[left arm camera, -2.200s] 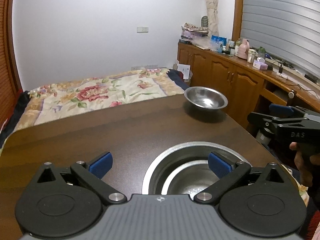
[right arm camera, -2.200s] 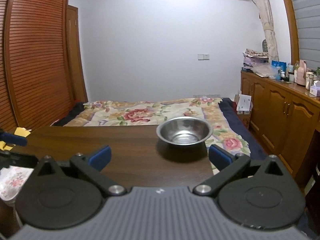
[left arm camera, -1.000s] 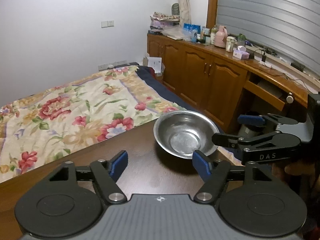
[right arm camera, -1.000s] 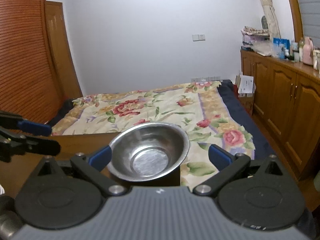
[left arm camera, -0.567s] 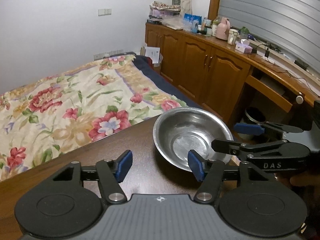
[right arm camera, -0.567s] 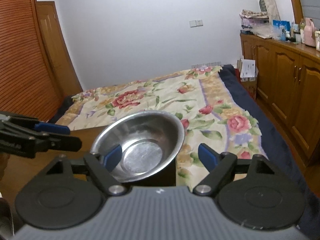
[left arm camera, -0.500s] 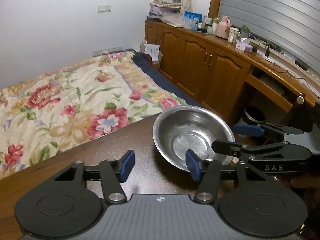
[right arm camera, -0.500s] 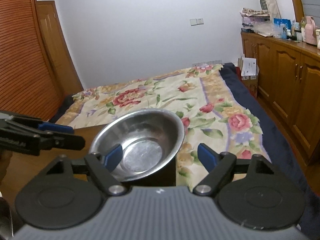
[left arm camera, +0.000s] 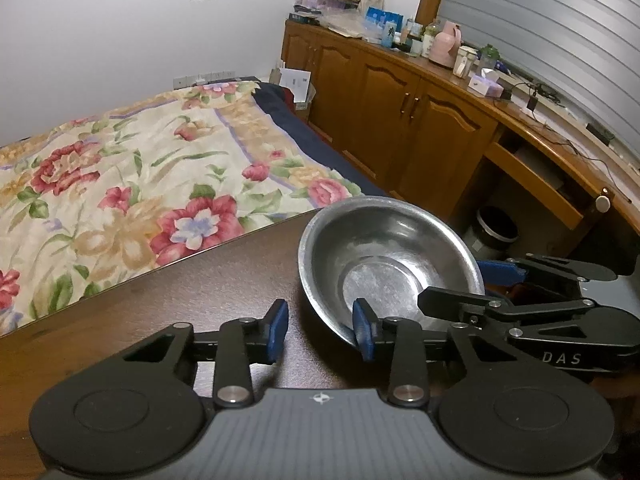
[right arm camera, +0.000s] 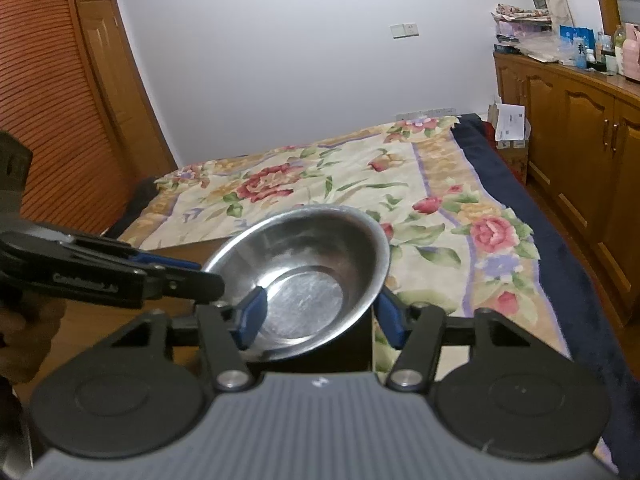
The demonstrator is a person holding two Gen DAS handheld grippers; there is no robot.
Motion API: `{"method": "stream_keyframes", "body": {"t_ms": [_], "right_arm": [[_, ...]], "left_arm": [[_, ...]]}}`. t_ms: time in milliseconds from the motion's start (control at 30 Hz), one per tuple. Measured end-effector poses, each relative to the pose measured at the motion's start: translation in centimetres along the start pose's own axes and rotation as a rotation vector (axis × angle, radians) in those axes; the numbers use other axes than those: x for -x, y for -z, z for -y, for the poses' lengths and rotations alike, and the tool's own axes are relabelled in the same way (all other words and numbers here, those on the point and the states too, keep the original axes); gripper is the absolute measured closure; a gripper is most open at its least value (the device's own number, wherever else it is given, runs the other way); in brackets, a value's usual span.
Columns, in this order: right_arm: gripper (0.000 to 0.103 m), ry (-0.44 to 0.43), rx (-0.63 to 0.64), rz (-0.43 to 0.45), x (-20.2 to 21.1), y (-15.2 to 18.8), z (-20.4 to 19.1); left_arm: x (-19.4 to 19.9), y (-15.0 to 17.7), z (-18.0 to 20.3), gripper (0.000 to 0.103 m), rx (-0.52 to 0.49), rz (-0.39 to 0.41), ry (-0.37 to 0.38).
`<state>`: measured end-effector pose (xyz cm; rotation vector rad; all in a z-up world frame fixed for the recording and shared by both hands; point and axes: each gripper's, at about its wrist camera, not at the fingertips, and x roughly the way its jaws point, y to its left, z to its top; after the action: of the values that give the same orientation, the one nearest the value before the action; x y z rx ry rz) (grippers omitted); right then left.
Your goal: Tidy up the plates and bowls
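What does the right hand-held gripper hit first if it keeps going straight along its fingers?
The steel bowl. Its rim already sits between the right hand-held gripper's open fingers, so the near wall probably meets it first; depth is unclear.

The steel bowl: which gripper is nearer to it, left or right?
Right. The right gripper has one finger inside the steel bowl and one outside its rim. The left gripper sits beside the bowl's near edge.

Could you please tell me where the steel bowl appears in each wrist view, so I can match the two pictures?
Left wrist: steel bowl sits right of centre, on the table's far corner.
Right wrist: bowl sits at centre, just above the camera body.
Shared landmark: the floral bedspread lies behind the bowl in both.
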<state>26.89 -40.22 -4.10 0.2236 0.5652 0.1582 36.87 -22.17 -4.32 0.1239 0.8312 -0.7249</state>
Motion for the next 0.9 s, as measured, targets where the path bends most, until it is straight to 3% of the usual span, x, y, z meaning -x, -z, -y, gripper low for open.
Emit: {"method": "stream_keyframes", "body": {"t_ms": [133,233,367,900], "right_arm": [[0.057,0.012,-0.022,-0.019,-0.4,0.1,0.3],[0.069,0.016,-0.016,-0.037,-0.5,0.3,0.3],[0.073,0.014,-0.024,-0.037,0.1,0.3,0.3],[0.073,0.009,0.009,0.037,5.4,-1.0,-0.3]], "left_arm": [[-0.2,0.1,0.1,0.078,0.000,-0.008,0.013],[-0.1,0.1,0.2,0.080,0.000,-0.008,0.010],[0.5,0.1,0.6,0.080,-0.012,-0.009,0.005],[5.9,0.2,3.7,0.080,-0.072,0.084,0.045]]}}
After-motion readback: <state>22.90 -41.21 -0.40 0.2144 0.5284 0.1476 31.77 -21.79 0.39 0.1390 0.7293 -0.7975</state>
